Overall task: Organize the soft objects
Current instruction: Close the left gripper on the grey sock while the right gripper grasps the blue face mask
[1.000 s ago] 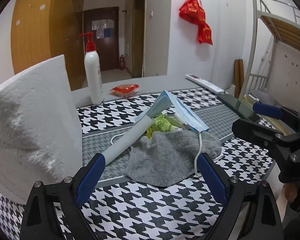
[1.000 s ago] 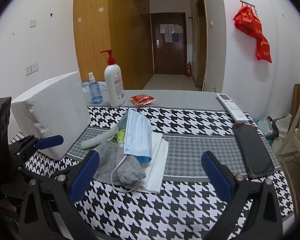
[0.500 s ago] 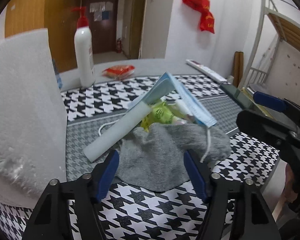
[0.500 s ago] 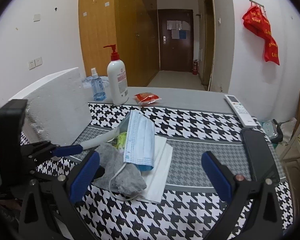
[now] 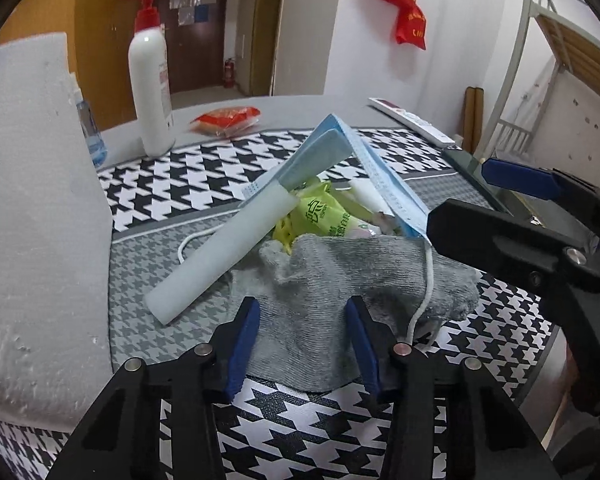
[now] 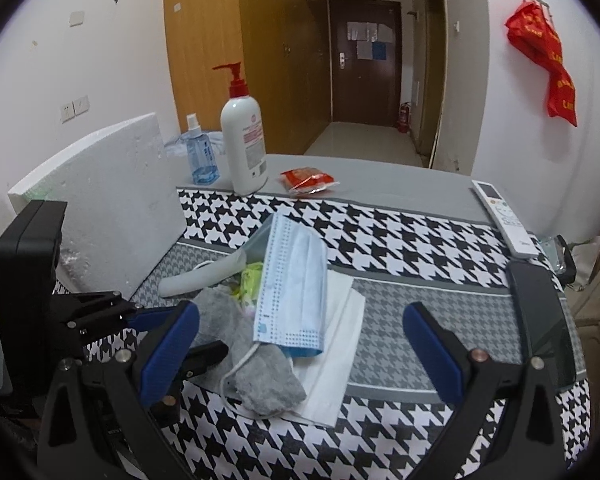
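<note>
a: the soft things sit in one heap near the middle of the bench (image 6: 420,240): a grey sock (image 5: 340,280) at the front, a blue face mask (image 6: 296,284) tented over a white foam tube (image 5: 236,248), a green tissue pack (image 5: 324,216) under it, white folded cloth (image 6: 336,344) beneath.

b: what could spoil it from here?

a: the mask's ear loop (image 5: 424,292) lies across the sock. if the sock is lifted, the loop would likely drag the mask along, and the tube propping the mask could roll off. the sock is also limp, so a pinch on its edge alone might slip.

b: and the left tongs (image 5: 304,340)?

a: they are closing, now at a middling gap, with the near hem of the sock between the blue pads (image 5: 244,340). whether the pads press the fabric yet is not clear from the left wrist view; they look to flank it rather than squeeze it.

b: the right tongs (image 6: 300,352)?

a: spread wide, empty, hovering over the near side of the heap, with mask and sock seen between the fingers. nothing touches them.

b: any other risk?

a: the two tongs are close together on the same side of the heap. they could knock each other. the foam block (image 6: 100,200) stands just beside the left tongs and might be nudged.
</note>
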Available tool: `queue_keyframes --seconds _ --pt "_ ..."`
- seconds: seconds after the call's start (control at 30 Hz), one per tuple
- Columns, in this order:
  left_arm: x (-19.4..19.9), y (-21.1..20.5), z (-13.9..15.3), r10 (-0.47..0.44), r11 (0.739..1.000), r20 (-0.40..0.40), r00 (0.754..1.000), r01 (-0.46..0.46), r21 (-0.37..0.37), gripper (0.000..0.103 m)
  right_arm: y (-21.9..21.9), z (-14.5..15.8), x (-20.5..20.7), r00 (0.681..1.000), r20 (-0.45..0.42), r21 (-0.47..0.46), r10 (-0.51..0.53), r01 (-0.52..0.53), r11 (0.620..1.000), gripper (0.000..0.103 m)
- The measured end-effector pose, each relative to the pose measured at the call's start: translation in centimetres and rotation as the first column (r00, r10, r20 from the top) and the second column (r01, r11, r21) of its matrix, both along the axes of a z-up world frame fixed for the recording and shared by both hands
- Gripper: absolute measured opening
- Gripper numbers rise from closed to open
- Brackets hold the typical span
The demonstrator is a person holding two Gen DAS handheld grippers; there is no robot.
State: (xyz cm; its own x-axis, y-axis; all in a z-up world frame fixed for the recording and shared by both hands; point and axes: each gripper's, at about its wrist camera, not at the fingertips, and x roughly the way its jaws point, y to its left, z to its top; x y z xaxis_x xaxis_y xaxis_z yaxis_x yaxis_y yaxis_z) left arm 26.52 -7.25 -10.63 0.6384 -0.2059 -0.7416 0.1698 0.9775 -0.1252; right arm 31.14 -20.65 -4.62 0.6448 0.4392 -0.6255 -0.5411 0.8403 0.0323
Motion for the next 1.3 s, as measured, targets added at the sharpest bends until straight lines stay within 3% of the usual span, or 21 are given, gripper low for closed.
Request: queue_keyframes --seconds 0.33,0.57,0.63,0.7,0.83,0.9,1.1,1.3 --pt "0.0 0.1 0.3 -0.017 1.0 0.017 1.0 0.017 -0.025 0.017 0.8 -0.7 1.8 0.999 -0.045 -0.019 0.018 -0.019 1.0 0.103" --pt "-0.2 0.6 0.4 -0.046 0.995 0.024 0.999 0.048 -0.089 0.014 1.2 -1.3 2.7 0.996 -0.077 -0.006 0.04 -0.041 0.999 0.103" --pt "-0.4 0.5 0.5 -0.064 0.992 0.036 0.997 0.068 -0.105 0.014 1.3 -1.4 3.0 0.995 -0.083 -0.001 0.045 -0.045 0.999 0.098" --pt "-0.7 0.5 0.8 -0.084 0.989 0.052 0.995 0.089 -0.12 0.014 1.4 -1.5 3.2 0.994 -0.095 0.003 0.05 -0.05 0.999 0.083" --pt "-0.9 0.5 1.0 -0.092 0.986 0.061 0.994 0.1 -0.136 0.014 1.3 -1.6 3.6 0.993 -0.108 0.008 0.04 -0.039 0.999 0.071" --pt "-1.1 0.5 1.0 -0.098 0.984 0.064 0.993 0.106 -0.144 0.014 1.2 -1.7 3.8 0.993 -0.115 0.01 0.038 -0.037 0.999 0.056" --pt "-1.4 0.8 1.2 -0.1 0.979 0.074 0.992 0.112 -0.168 0.014 0.6 -2.2 4.5 0.988 -0.157 0.017 0.0 0.002 1.0 0.032" --pt "-1.6 0.9 1.2 -0.097 0.979 0.075 0.992 0.108 -0.173 0.014 -0.8 -1.6 4.8 0.986 -0.16 0.052 -0.037 0.045 0.998 0.029"
